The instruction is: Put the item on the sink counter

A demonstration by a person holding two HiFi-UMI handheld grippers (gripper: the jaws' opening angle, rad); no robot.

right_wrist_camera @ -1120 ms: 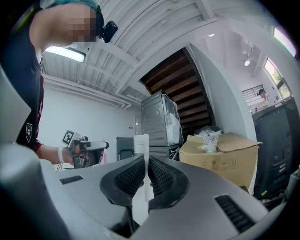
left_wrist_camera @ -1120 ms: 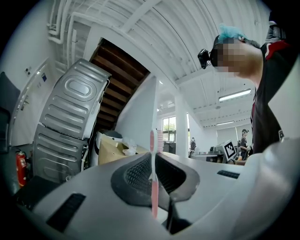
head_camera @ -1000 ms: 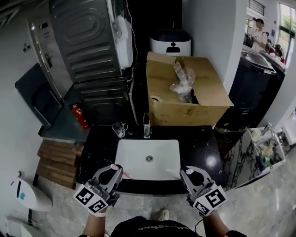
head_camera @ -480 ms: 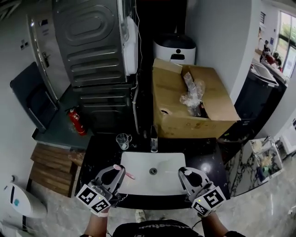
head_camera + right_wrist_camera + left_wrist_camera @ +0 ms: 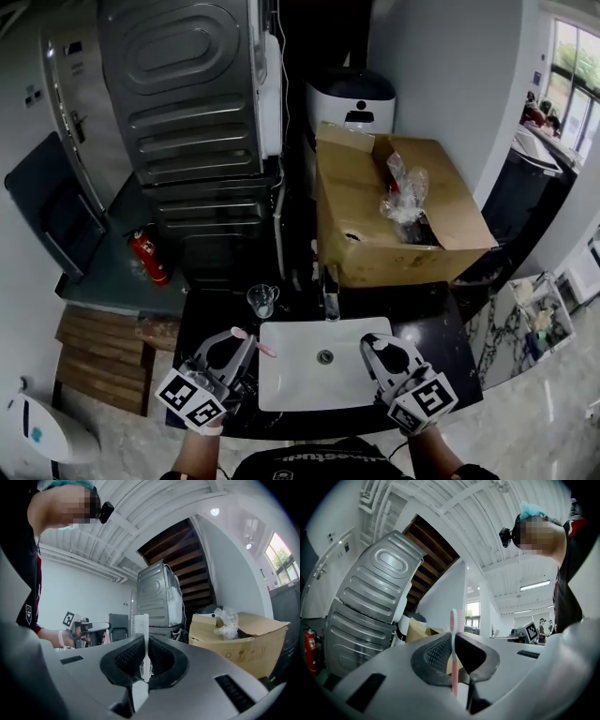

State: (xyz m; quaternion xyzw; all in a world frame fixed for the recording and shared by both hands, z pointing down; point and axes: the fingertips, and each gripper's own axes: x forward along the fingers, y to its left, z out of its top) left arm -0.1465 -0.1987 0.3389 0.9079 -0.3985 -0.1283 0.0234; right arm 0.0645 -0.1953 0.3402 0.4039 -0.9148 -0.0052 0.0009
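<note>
Clamping: left tool (image 5: 240, 337) on pink toothbrush (image 5: 453, 623) | right tool (image 5: 377, 345) on white toothbrush (image 5: 142, 634) | box (image 5: 394, 264) holds plastic bag (image 5: 409, 201)

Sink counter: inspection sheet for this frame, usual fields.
Surface: black sink counter, white basin, faucet.
Job's things: pink toothbrush and white toothbrush, both held, neither on the counter.
Clutter: glass cup left of the faucet.
Grippers: left gripper shut on pink toothbrush; right gripper shut on white toothbrush.
Cables: pale line beside the metal appliance; cable or hose, cannot tell.
Surroundings: cardboard box, fire extinguisher, wooden planks.
</note>
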